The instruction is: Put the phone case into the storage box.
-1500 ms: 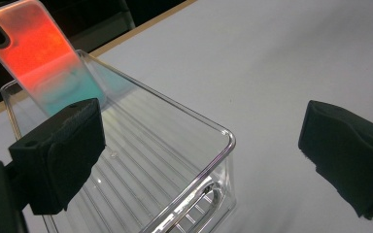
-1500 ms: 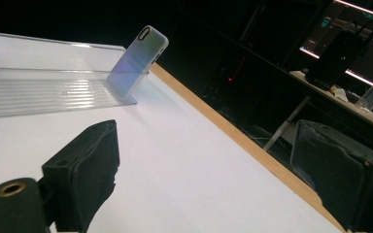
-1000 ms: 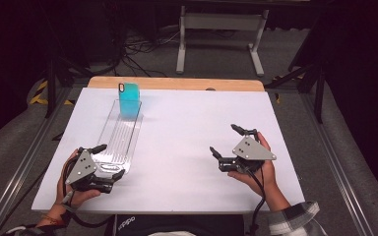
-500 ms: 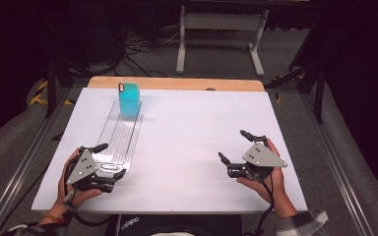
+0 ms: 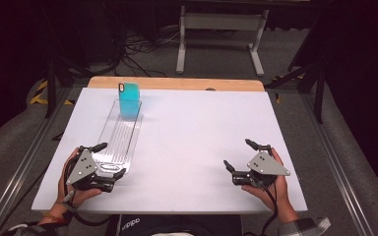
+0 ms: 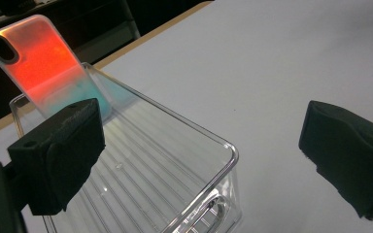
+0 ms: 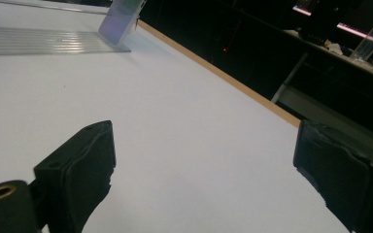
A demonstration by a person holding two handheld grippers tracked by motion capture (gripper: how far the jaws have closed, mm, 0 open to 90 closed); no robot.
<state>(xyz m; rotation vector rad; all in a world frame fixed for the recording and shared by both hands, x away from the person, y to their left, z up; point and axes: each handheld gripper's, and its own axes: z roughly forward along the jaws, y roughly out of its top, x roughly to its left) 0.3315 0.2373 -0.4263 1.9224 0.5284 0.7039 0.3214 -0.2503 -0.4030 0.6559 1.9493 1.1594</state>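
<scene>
My left gripper (image 5: 109,161) sits at the near end of the clear tray (image 5: 112,143), its jaws spread wide; they have just been opening, with the tray's near corner (image 6: 226,150) between the pads but not pressed by either. My right gripper (image 5: 237,155) hovers low over bare white table (image 5: 197,132) on the right, well apart from the tray, jaws wide with nothing between them.

The phone case (image 5: 128,100) stands tilted against the tray's far end, near the table's wooden back edge. In the left gripper view it glows orange-red fading to teal (image 6: 43,63), with a camera cut-out at its upper corner.

As I judge it, the work is the case in the tray. To do it well I would steady the tray's near wall with the left pads, squarely on the rim so the slick plastic cannot skid, then bring the right gripper in along the tray and take the case by its long edges, lifting straight so it does not topple.

I can read no brand or writing on the case or tray; small white lettering on dark fabric at the table's near edge is too blurred to read
</scene>
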